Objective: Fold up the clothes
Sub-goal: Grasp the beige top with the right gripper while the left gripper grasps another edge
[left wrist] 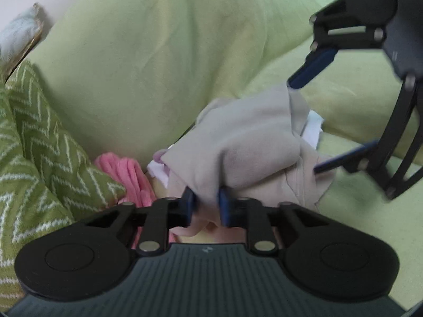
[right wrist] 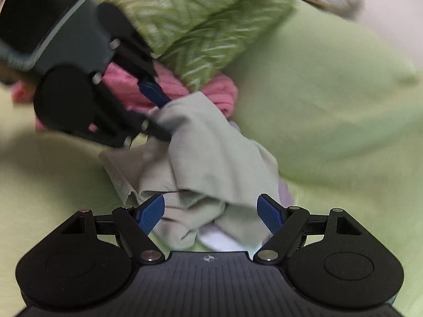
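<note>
Crumpled beige cotton garment (left wrist: 246,142) lies on the light green bed sheet (left wrist: 351,105), beside a pink knitted cloth (left wrist: 127,171) and a green zigzag blanket (left wrist: 34,142). My left hand-held gripper (left wrist: 206,203) pinches a fold of it tight. My right hand-held gripper (right wrist: 211,214) stands wide, straddling fabric without pressing.

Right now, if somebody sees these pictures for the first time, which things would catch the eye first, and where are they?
First comes the crumpled grey garment in the middle, lying on the light green bed sheet. The left claw is shut on its near edge, while the right claw stands open around the other side. Behind it a pink cloth peeks out beside a green zigzag blanket on the left.
</note>
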